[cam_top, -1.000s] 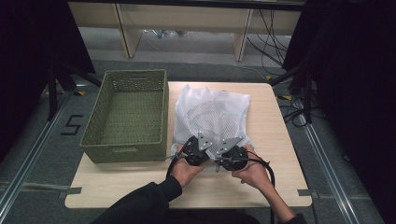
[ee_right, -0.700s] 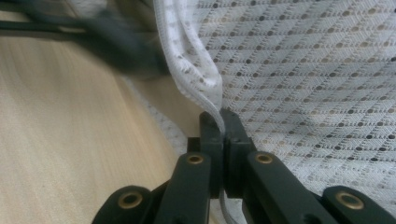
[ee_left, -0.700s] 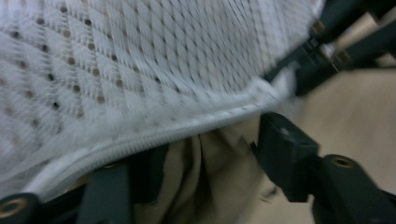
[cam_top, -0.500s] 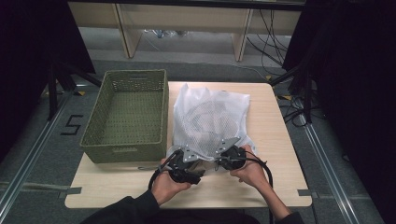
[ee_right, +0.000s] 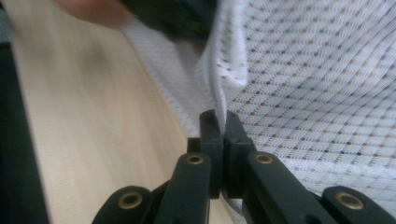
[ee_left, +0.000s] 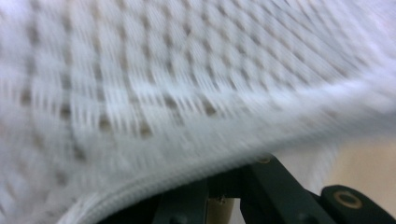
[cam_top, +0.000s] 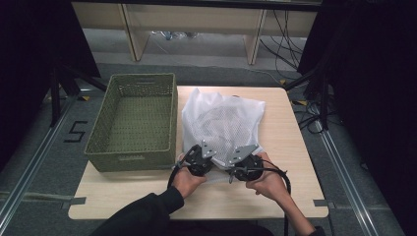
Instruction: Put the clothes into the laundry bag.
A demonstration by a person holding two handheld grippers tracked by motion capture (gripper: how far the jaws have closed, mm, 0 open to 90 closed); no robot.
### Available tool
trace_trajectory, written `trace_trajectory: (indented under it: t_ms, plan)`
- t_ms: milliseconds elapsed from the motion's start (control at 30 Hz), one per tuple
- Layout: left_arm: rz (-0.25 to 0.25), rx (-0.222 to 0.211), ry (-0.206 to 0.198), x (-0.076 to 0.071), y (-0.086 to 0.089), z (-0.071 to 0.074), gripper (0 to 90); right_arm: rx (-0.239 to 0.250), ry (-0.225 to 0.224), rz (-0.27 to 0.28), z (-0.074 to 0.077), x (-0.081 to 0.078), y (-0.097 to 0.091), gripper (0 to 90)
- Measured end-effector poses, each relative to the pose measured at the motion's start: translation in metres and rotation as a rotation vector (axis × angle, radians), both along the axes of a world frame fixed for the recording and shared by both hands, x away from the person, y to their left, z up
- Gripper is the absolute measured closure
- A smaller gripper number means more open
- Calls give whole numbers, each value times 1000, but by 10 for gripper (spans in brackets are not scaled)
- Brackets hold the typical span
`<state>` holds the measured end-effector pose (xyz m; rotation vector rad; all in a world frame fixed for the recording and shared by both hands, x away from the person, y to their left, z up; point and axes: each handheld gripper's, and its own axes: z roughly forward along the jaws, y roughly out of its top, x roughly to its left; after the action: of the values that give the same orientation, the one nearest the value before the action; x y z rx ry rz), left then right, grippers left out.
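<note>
Near the tabletop's (cam_top: 295, 147) front edge, right of the green basket (cam_top: 133, 123), lies a white mesh bag (cam_top: 221, 118), rumpled, open-weave. Right tongs (ee_right: 219, 123) pinch its seamed hem; left tongs (cam_top: 189, 156), having just closed, pinch its near edge.

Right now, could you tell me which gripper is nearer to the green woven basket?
Left. The left gripper sits at the white mesh bag's near edge, just beside the green woven basket's near right corner; the right gripper is farther right, clamped on the bag's hem.

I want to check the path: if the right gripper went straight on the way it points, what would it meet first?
The right gripper, shut on the edge of the white mesh bag, would probably push first into that bag's raised netting; depth is unclear.
</note>
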<state>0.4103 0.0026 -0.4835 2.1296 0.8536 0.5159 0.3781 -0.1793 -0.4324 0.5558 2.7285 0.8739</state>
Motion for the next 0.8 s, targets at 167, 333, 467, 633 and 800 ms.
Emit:
trace_trajectory:
  t_ms: [167, 333, 467, 633, 800]
  plan:
    - [43, -70, -25, 2, -8, 2, 888, 27, -24, 10, 14, -5, -6, 900]
    - [65, -118, -28, 3, -10, 1, 861, 44, -32, -7, 22, -5, -10, 900]
    - [53, -140, -10, 2, -11, -3, 807, 8, -22, -7, 12, -3, -7, 900]
    - [10, -162, 21, -6, -7, -4, 707, -22, 0, -30, -9, 6, -3, 900]
    - [-33, -133, 77, -15, 7, -3, 640, -47, 21, -79, -35, 18, 4, 900]
